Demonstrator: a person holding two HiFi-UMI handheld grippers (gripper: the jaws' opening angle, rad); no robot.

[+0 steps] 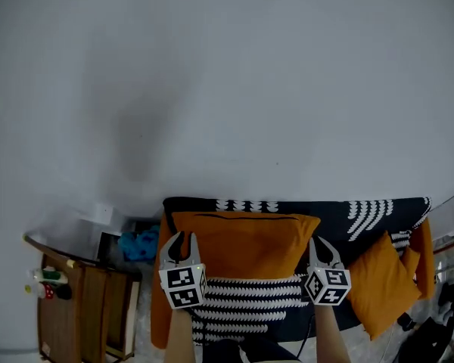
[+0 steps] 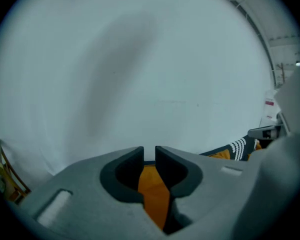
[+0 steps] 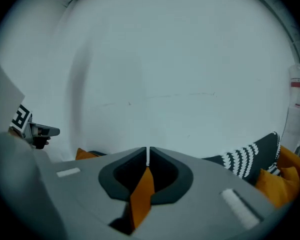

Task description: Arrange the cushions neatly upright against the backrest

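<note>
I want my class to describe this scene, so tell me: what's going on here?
A person holds a large orange cushion by its two ends. The left claw and the right claw are each shut on its fabric. The cushion is held up in front of the backrest of the sofa. A smaller orange cushion leans tilted at the right, untouched.

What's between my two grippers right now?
The large orange cushion spans the whole gap, as the head view shows; the left gripper and right gripper each pinch its fabric at one side.
</note>
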